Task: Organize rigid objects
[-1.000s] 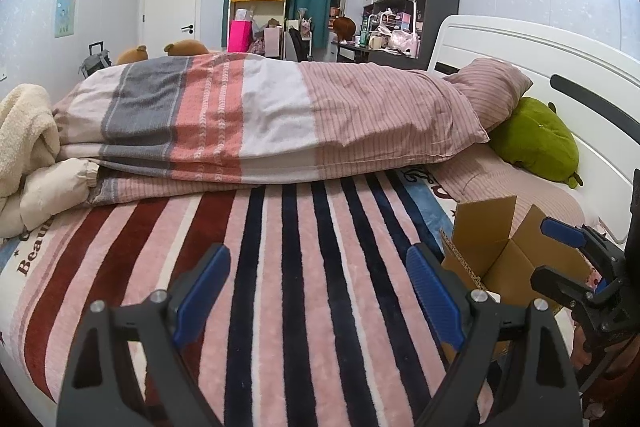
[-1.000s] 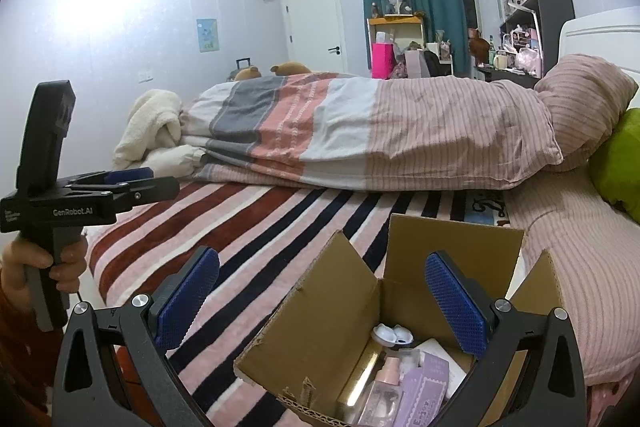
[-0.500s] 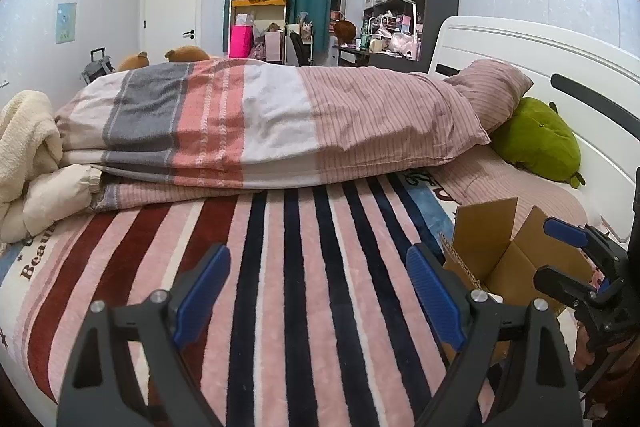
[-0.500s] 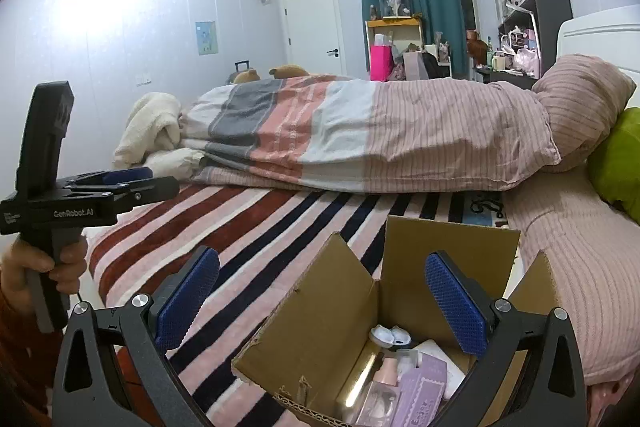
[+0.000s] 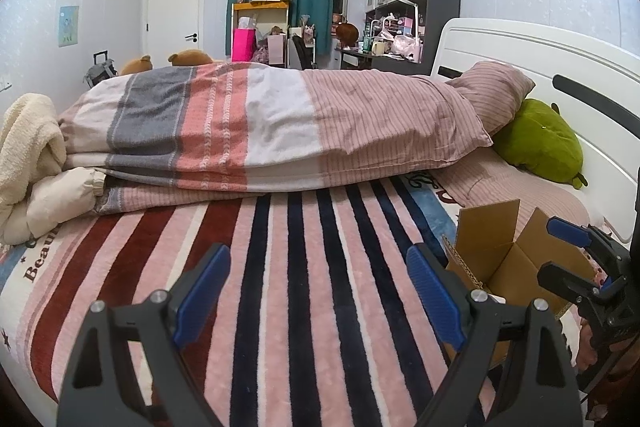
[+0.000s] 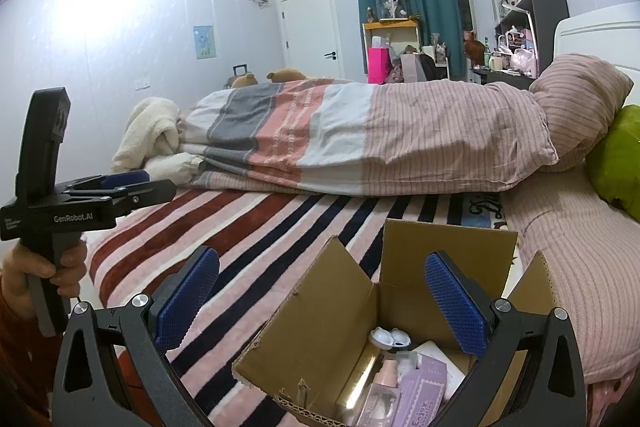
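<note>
Corrugated cardboard box (image 6: 404, 311), flaps up, lower centre of frame on fuzzy striped blanket (image 5: 304, 267); holds purple carton (image 6: 420, 397), pink bottle (image 6: 386, 381). Right tongs (image 6: 320, 301) released above it. Left tongs (image 5: 320, 287) released, nothing held; folded quilt (image 5: 280, 123) behind.

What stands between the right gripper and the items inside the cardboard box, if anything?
Nothing visible blocks it. The right gripper is open above the cardboard box, whose flaps are folded outward, so the purple carton and white case lie exposed below. The near flaps flank the opening on either side.
</note>
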Demonstrator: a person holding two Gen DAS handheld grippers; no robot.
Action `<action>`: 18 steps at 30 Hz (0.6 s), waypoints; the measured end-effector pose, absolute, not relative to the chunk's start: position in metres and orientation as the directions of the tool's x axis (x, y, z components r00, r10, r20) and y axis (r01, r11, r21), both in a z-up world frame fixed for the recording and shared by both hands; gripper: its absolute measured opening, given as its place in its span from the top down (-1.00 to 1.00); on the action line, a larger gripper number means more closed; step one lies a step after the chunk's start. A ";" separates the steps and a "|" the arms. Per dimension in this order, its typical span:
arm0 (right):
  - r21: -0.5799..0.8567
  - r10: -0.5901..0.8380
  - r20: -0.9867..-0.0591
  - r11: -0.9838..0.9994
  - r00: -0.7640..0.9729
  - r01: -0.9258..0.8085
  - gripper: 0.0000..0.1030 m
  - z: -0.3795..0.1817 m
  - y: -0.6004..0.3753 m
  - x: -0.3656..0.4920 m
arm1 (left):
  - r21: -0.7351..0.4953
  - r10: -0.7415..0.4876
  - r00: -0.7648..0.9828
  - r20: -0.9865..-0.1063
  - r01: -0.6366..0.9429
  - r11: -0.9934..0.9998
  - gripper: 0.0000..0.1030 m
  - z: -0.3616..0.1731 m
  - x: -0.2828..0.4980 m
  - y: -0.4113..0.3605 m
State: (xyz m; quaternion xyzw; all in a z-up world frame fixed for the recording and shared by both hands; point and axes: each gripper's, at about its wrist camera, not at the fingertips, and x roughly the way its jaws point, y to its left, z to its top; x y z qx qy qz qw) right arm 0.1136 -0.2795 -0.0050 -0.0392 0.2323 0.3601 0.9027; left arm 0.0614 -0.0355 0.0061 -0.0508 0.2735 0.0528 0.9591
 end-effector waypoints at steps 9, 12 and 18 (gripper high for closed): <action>0.098 0.630 -0.447 0.740 0.635 -0.665 -1.00 -0.005 -0.280 0.113 | -0.064 0.076 0.845 -0.529 -0.129 0.990 -0.71 0.006 0.061 -0.036; 0.097 0.630 -0.446 0.740 0.636 -0.666 -1.00 -0.005 -0.280 0.114 | -0.062 0.078 0.846 -0.528 -0.131 0.990 -0.71 0.007 0.062 -0.032; 0.099 0.627 -0.445 0.744 0.639 -0.661 -1.00 -0.004 -0.279 0.113 | -0.062 0.078 0.846 -0.528 -0.130 0.990 -0.71 0.006 0.061 -0.034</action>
